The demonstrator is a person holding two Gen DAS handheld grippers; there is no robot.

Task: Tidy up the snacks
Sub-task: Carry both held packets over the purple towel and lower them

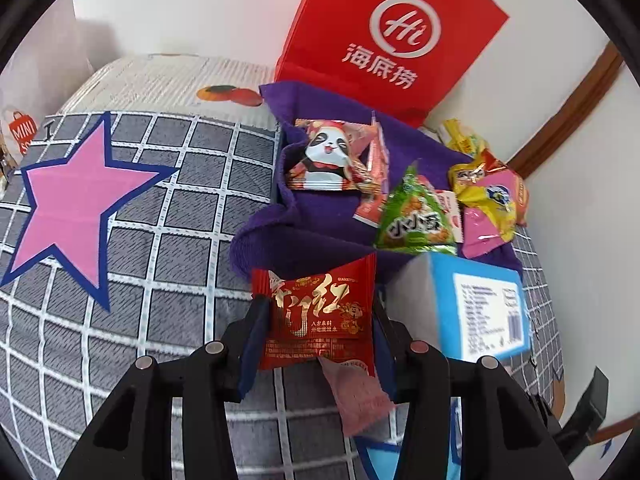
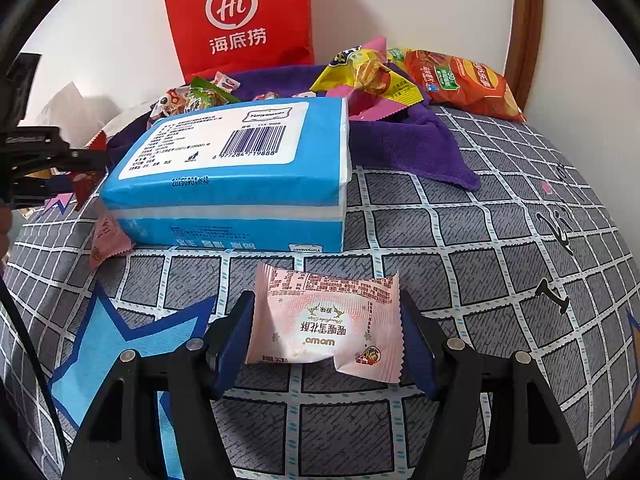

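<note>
My left gripper (image 1: 318, 308) is shut on a red snack packet (image 1: 316, 328) with gold lettering, held by its two side edges just above the checked bedspread (image 1: 160, 240). Under it lies a pale pink packet (image 1: 360, 396). In the right wrist view, my right gripper (image 2: 326, 316) is open, its blue pads standing either side of a pink snowflake-crisp packet (image 2: 324, 328) that lies flat on the bedspread. More snacks sit on a purple cloth (image 1: 320, 216): a panda packet (image 1: 332, 156), a green packet (image 1: 416, 216) and yellow and pink ones (image 1: 488, 200).
A blue tissue pack (image 2: 240, 176) lies between the two grippers, by the cloth. A red paper bag (image 2: 240, 16) stands against the wall behind. An orange crisp bag (image 2: 460, 80) lies at the back right near a wooden frame (image 2: 528, 20). A pink star (image 1: 72, 200) marks the bedspread at left.
</note>
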